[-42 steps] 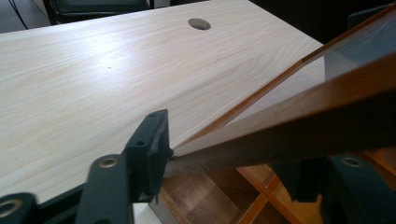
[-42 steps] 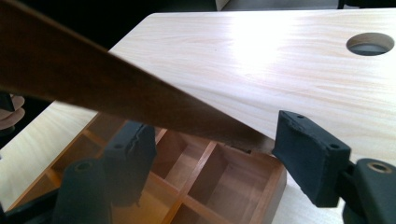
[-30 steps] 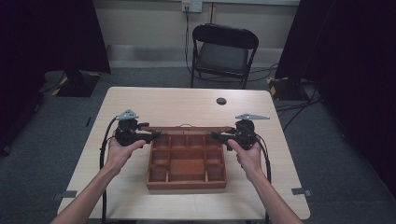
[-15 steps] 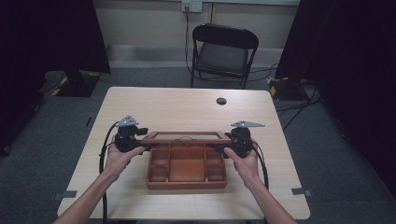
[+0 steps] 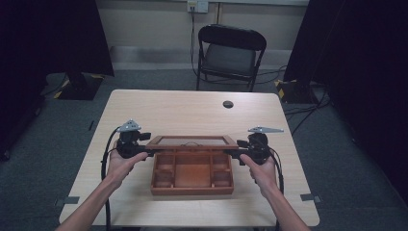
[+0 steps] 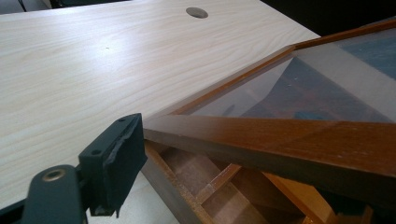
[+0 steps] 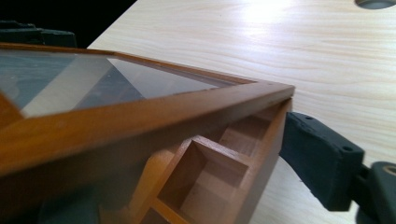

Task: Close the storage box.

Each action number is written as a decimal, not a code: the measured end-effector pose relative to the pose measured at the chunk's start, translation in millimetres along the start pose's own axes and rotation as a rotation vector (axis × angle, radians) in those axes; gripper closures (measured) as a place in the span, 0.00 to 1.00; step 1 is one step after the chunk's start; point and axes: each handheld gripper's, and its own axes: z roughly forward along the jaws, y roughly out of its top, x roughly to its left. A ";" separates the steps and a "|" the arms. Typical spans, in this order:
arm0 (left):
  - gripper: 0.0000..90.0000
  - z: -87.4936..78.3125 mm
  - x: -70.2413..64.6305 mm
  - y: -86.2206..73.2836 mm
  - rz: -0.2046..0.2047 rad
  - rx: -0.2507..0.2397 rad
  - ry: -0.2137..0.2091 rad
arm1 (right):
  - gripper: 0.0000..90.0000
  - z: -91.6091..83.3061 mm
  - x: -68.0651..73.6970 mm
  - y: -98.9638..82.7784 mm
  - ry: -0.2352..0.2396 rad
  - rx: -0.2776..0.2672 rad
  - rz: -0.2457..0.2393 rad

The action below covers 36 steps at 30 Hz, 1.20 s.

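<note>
1. Now: wooden box (image 5: 192, 173) at table (image 5: 192, 110) centre, glass lid (image 5: 191, 141) half-raised.
2. Left gripper (image 5: 144, 153) on lid's left corner, jaws steady; grip unclear, can't tell.
3. Right gripper (image 5: 238, 155) on right corner, jaws just closing; grip can't tell.

Room light: dim, with dark drapes at both sides of the high view.
Table (image 5: 192, 110): evenly lit from overhead, soft shadows beneath the hands.
Glare: bright patch on the wood (right gripper view, top centre).
Glass lid (image 7: 84, 79): pale reflections.
Focus: near jaws and lid frame blurred in both gripper views.
</note>
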 end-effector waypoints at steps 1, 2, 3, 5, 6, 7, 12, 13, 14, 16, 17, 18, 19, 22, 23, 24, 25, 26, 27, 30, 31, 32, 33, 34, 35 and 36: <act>0.20 -0.8 -0.7 -0.4 -0.005 -0.002 -0.002 | 0.36 -3.2 0.1 -0.5 -0.020 0.003 0.000; 0.20 -1.6 -1.5 -1.0 -0.008 -0.006 -0.006 | 0.38 -10.4 1.7 -2.4 -0.033 0.007 -0.012; 0.21 -3.1 -3.3 -2.2 -0.005 -0.006 -0.005 | 0.39 -14.0 2.0 -3.5 -0.035 0.005 -0.016; 0.21 -3.4 -4.2 -2.8 -0.004 -0.011 -0.003 | 0.42 -17.7 2.2 -4.6 -0.038 0.008 -0.012; 0.21 -4.0 -4.5 -3.0 -0.002 -0.007 -0.006 | 0.44 -21.1 1.9 -5.8 -0.040 0.006 -0.011; 0.21 -5.3 -5.5 -3.1 -0.005 -0.011 -0.007 | 0.47 -26.7 0.1 -7.0 -0.050 0.000 -0.011; 0.21 -8.6 -8.4 -4.1 0.008 -0.016 -0.011 | 0.53 -34.3 -8.2 -3.4 -0.069 -0.009 -0.014; 0.21 -9.4 -8.9 -4.6 0.008 -0.017 -0.012 | 0.55 -36.8 -13.0 0.7 -0.078 -0.017 -0.016; 0.21 -10.1 -9.6 -5.0 0.008 -0.012 -0.009 | 0.55 -37.8 -14.5 3.3 -0.074 -0.020 -0.013; 0.21 -12.3 -11.8 -4.9 0.009 -0.013 -0.008 | 0.56 -38.4 -14.8 5.4 -0.071 -0.025 -0.011; 0.21 -13.5 -12.3 -4.7 -0.001 -0.017 -0.019 | 0.57 -41.1 -10.8 12.7 -0.049 -0.033 -0.005; 0.21 -14.5 -13.1 -4.6 -0.007 -0.021 -0.027 | 0.57 -41.1 -10.8 12.7 -0.049 -0.033 -0.005; 0.21 -16.3 -15.2 -5.1 0.015 -0.017 -0.020 | 0.57 -42.4 -1.9 20.4 -0.046 -0.038 -0.032; 0.21 -16.7 -17.9 -8.3 0.026 -0.006 -0.021 | 0.57 -41.4 11.8 30.4 -0.016 -0.044 -0.055; 0.21 -16.6 -17.8 -9.5 0.033 -0.001 -0.021 | 0.56 -39.5 18.1 34.6 0.008 -0.038 -0.063; 0.21 -16.6 -17.8 -9.5 0.033 -0.001 -0.021 | 0.56 -39.5 18.1 34.6 0.008 -0.038 -0.063; 0.21 -16.1 -18.4 -11.5 0.036 0.004 -0.023 | 0.55 -34.5 29.2 40.3 0.044 -0.033 -0.087; 0.21 -16.1 -18.4 -11.5 0.036 0.004 -0.023 | 0.55 -34.5 29.2 40.3 0.044 -0.033 -0.087; 0.21 -15.1 -17.6 -13.0 0.028 0.007 -0.032 | 0.55 -28.3 40.5 45.1 0.075 -0.024 -0.112; 0.21 -14.1 -17.6 -14.2 0.015 0.016 -0.043 | 0.55 -18.2 58.5 50.2 0.148 -0.004 -0.151; 0.21 -13.9 -18.2 -14.3 0.027 0.020 -0.038 | 0.55 -18.2 58.5 50.2 0.148 -0.004 -0.151; 0.21 -13.7 -18.8 -14.4 0.037 0.023 -0.035 | 0.56 -14.5 64.3 51.0 0.173 0.004 -0.163; 0.22 -13.2 -19.6 -14.6 0.031 0.021 -0.038 | 0.59 -7.4 75.4 51.5 0.221 0.022 -0.185; 0.22 -13.2 -19.5 -14.5 0.030 0.022 -0.040 | 0.59 -7.4 75.4 51.5 0.221 0.022 -0.185; 0.22 -13.0 -19.7 -14.7 0.031 0.020 -0.041 | 0.62 -4.8 79.0 51.3 0.241 0.031 -0.194; 0.22 -13.2 -19.7 -14.6 0.035 0.021 -0.040 | 0.63 -1.0 84.5 50.7 0.260 0.045 -0.205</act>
